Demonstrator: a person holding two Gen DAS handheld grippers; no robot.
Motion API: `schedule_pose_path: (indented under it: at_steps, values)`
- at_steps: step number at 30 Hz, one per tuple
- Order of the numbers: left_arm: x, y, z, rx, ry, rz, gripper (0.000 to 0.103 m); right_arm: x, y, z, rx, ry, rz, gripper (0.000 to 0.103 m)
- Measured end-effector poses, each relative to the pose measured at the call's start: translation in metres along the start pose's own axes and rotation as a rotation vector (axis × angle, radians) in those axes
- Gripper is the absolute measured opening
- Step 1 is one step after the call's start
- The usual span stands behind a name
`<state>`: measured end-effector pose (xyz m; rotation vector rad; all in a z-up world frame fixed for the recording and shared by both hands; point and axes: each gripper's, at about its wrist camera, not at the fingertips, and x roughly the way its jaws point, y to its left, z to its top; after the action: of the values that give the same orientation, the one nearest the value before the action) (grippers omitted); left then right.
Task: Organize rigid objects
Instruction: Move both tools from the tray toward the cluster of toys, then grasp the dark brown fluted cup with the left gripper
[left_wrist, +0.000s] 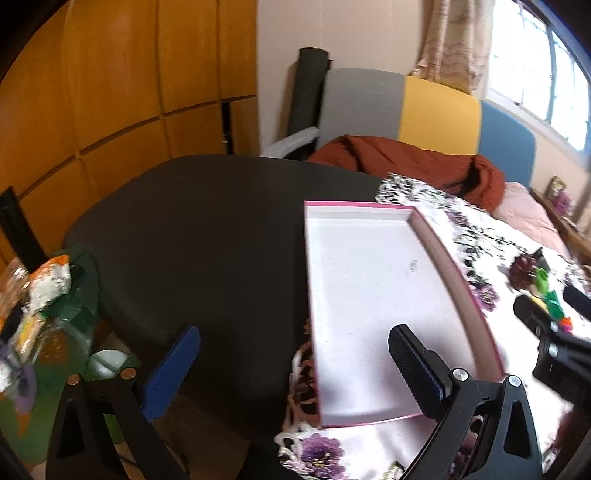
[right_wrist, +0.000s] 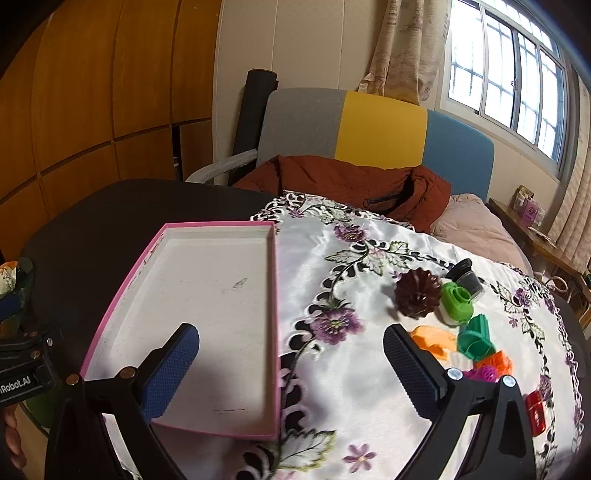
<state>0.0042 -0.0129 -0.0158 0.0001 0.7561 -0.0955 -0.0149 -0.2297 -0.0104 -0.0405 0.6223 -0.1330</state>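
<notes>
Wide apart, empty: right claw (right_wrist: 291, 369).

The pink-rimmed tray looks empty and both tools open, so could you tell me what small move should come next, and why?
Probably move the open right tool rightward over the orange piece, the nearest toy. The tray holds nothing, and the toys lie on the cloth to its right.

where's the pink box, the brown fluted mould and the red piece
pink box (right_wrist: 218, 295), right wrist view, on its bare white floor
brown fluted mould (right_wrist: 417, 297), right wrist view, on its ridged top
red piece (right_wrist: 535, 411), right wrist view, on its upper face
</notes>
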Motion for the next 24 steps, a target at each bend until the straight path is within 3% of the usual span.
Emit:
schedule_pose_path:
  at_steps: [6, 11, 18, 24]
  values:
    - [0.007, -0.011, 0.004, 0.015, 0.053, -0.064, 0.103, -0.003, -0.051, 0.010, 0.045, -0.015, -0.015, 0.102]
    - [0.009, -0.024, 0.008, 0.061, 0.049, -0.120, 0.103, -0.006, -0.118, 0.020, 0.142, -0.025, -0.095, 0.103]
    - [0.017, -0.055, 0.027, 0.096, 0.102, -0.308, 0.103, 0.001, -0.229, 0.014, 0.333, 0.019, -0.241, 0.103]
    - [0.020, -0.105, 0.049, 0.168, 0.125, -0.461, 0.103, 0.012, -0.299, -0.017, 0.596, 0.055, -0.276, 0.103]
